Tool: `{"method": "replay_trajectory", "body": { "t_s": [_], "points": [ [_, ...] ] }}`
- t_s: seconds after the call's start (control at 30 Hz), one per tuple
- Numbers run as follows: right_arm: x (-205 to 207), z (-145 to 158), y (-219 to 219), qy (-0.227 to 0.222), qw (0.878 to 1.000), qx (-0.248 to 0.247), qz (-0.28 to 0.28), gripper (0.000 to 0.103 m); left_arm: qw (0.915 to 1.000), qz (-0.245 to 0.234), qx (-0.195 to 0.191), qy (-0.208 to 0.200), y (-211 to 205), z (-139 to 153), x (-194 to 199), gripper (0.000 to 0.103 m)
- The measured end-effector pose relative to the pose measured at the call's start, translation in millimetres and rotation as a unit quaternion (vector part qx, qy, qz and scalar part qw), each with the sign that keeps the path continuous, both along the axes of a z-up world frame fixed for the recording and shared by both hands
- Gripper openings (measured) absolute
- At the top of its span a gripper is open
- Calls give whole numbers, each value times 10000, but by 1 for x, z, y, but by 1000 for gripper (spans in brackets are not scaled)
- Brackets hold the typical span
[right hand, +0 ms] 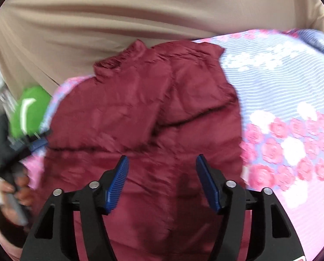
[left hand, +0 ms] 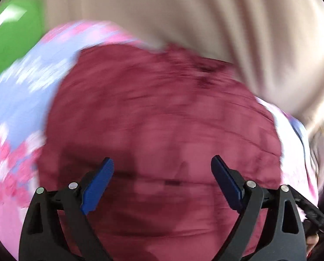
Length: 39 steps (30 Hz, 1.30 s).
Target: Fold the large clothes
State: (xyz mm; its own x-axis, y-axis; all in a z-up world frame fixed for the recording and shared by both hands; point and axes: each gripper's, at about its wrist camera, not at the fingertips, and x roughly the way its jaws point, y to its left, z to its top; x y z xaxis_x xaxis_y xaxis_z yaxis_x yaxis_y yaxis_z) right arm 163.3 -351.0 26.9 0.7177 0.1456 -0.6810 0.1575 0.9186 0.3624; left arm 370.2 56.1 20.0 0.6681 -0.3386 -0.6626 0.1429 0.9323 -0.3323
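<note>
Maroon jacket (right hand: 144,113), folded over once, lying on the floral bedsheet (right hand: 288,113); left tool (left hand: 163,174) and right tool (right hand: 162,171) both wide, empty; further folds probably remain.

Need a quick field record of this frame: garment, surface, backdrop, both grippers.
garment: maroon padded jacket, lying partly folded, collar toward the far side
surface: floral sheet, pink and blue, under the jacket
backdrop: beige curtain behind the sheet
left gripper: open, nothing between the jaws, over the jacket
right gripper: open, nothing between the jaws, over the jacket
other: green object at far left, blurred
</note>
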Motion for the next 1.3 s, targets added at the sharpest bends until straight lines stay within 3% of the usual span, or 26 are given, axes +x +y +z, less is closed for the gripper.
{"method": "replay_trajectory", "body": {
  "t_s": [0.1,0.2,0.23,0.27,0.3,0.33,0.37,0.43,0.5,0.57,0.63,0.73,0.77,0.9,0.97,1.0,1.03,1.13,1.2,1.3],
  "points": [
    [25,4,-1,154,9993,309,152,67,9953,637,-581,437,51,-21,10,87],
    [51,-4,-2,438,9987,263,-31,67,9886,966,-1029,524,77,-31,14,84],
    [60,-7,0,522,9983,258,-48,56,9877,1010,-1075,522,80,-31,17,80],
    [69,-8,5,612,9979,209,9,32,9877,1006,-1066,538,80,-31,21,69],
    [78,-8,10,716,9974,94,82,21,9885,995,-993,564,78,-31,23,61],
    [85,-5,15,803,9966,-62,150,4,9895,956,-923,572,76,-30,27,45],
    [92,5,21,735,9967,-303,186,3,9910,923,-803,549,72,-28,31,29],
    [92,43,31,54,9975,-686,182,2,9925,966,-629,418,70,-19,36,7],
    [79,90,36,-896,9932,-692,262,2,9927,1053,-560,197,69,-9,39,5],
    [67,114,28,-1501,9870,-541,178,1,9937,1067,-339,49,61,-7,42,5],
    [77,99,16,-1297,9897,-606,-25,1,9946,1033,-92,70,49,-17,51,5],
    [125,14,-10,253,9954,-818,-434,0,9942,1044,230,144,36,-38,58,6],
    [134,-17,-19,556,9957,-623,-411,0,9938,1063,329,19,31,-40,56,6],
    [125,-5,-28,367,9964,-303,-706,2,9927,1078,540,-87,24,-40,56,6],
    [111,18,-30,101,9881,-640,-1394,15,9924,1097,549,-96,22,-41,56,6],
    [105,30,-23,-127,9851,-786,-1524,15,9920,1108,602,-107,20,-41,56,6],
    [103,39,-14,-294,9860,-842,-1411,15,9915,1113,660,-117,14,-41,59,6],
    [120,58,61,-502,9933,-1008,-277,15,9895,1139,882,-140,11,-38,57,6],
    [142,51,124,-407,9918,-1001,686,15,9897,1142,853,-120,12,-39,59,6],
    [171,26,191,-234,9830,-1184,1381,15,9913,1141,651,-81,16,-39,62,6]
  ]
}}
